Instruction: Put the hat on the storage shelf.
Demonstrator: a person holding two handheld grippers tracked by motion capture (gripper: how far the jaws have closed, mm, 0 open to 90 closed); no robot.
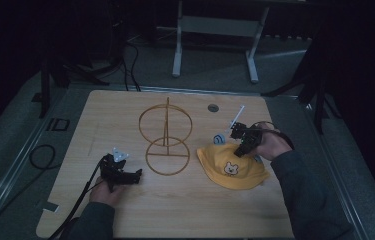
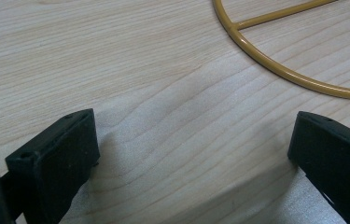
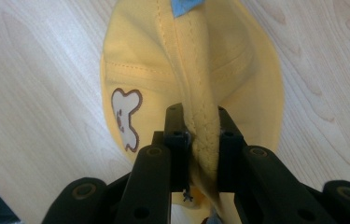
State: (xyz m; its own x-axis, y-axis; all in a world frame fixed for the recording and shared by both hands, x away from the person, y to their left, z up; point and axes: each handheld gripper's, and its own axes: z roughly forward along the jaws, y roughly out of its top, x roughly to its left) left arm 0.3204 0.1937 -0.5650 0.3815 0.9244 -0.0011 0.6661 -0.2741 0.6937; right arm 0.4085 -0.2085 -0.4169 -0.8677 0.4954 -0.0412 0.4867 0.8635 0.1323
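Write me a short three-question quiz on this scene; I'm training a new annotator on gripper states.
1. True or false: the right gripper has pinched a fold of the yellow hat.
2. What stands between the two hands in the high view? A) a gold wire stand B) a glass bowl C) a stack of books
3. How do the left gripper jaws stand?

Key
1. True: its jaws clamp a ridge of the fabric.
2. A, the gold wire stand.
3. Wide apart over the bare wooden table, nothing between them.
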